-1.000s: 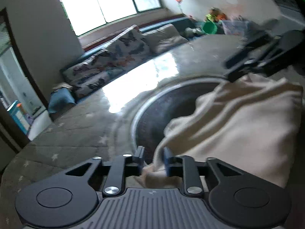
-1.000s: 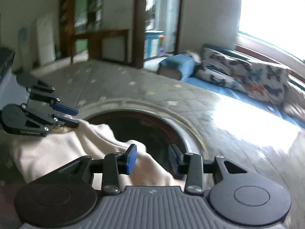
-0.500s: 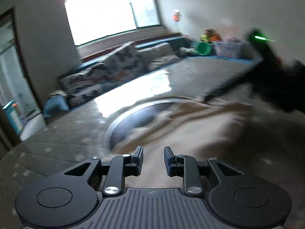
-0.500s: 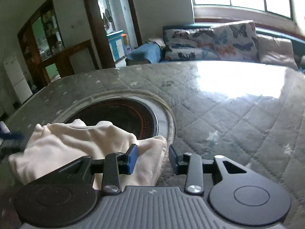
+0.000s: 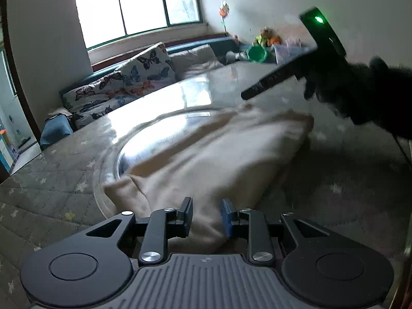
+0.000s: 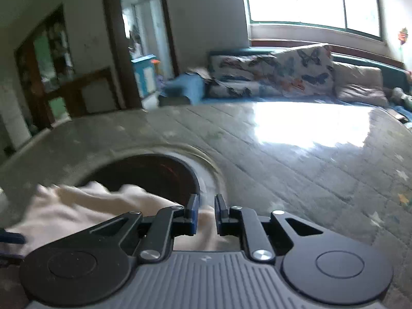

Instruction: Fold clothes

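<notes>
Left wrist view: cream garment (image 5: 219, 152) lies limp on the quilted table (image 5: 51, 193). My left gripper (image 5: 207, 217) pinches its near edge; right gripper (image 6: 206, 212) is easing apart around a corner. Soft, light; I'd take it at the hems.

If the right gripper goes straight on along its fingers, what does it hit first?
Likely the cream cloth already lying between the right gripper fingers; just beyond comes the dark round inset in the table. Depth is unclear.

I log: cream garment (image 5: 219, 152); grey star-quilted mat (image 6: 296, 170); butterfly-print cushions (image 5: 144, 74), white ground; green basin (image 5: 257, 53); black grippers, blue pads (image 6: 193, 215).
</notes>
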